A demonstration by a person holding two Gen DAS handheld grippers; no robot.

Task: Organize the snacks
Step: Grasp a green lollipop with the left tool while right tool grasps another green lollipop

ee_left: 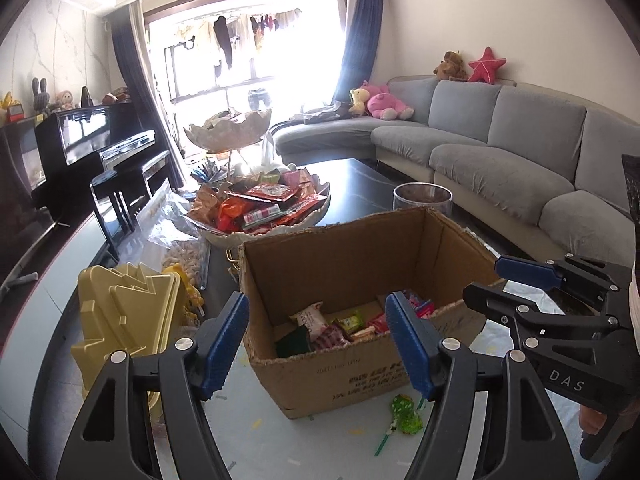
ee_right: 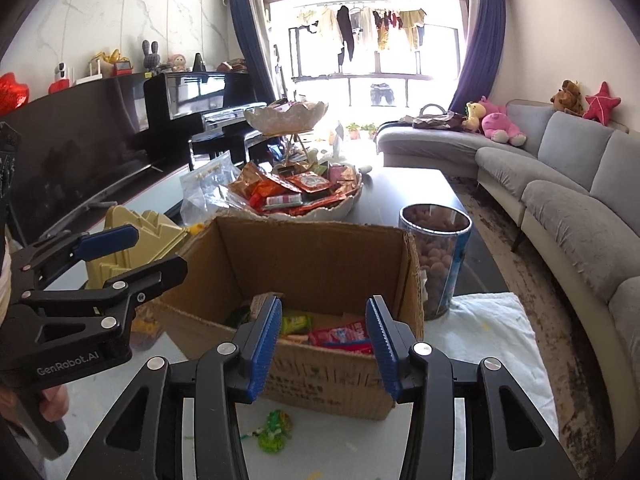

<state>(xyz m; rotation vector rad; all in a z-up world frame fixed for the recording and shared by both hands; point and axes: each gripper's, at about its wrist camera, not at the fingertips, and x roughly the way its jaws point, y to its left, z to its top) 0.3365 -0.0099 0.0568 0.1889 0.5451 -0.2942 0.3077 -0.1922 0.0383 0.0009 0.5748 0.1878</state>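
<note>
Open cardboard box [ee_left: 352, 264] stood on the table's pale front section [ee_left: 344, 440], flaps up. Held loose wrapped snacks [ee_left: 332, 328] along its floor: red, green, pale packets. Left gripper [ee_left: 316, 344] hovered just before the box's near wall, blue pads spread wide, nothing between them. Right gripper [ee_right: 320, 344] likewise released and empty, level with the box's near rim. Green candy wrapper [ee_left: 406, 414] lay on the table just in front of the box. Behind the box, scalloped white bowl [ee_right: 340, 210] heaped with red and orange snack packets [ee_right: 296, 188]. Clear canister of brown round snacks [ee_right: 436, 256] stood just right of the box. Yellow plastic tray [ee_left: 128, 320] to the left.
</note>
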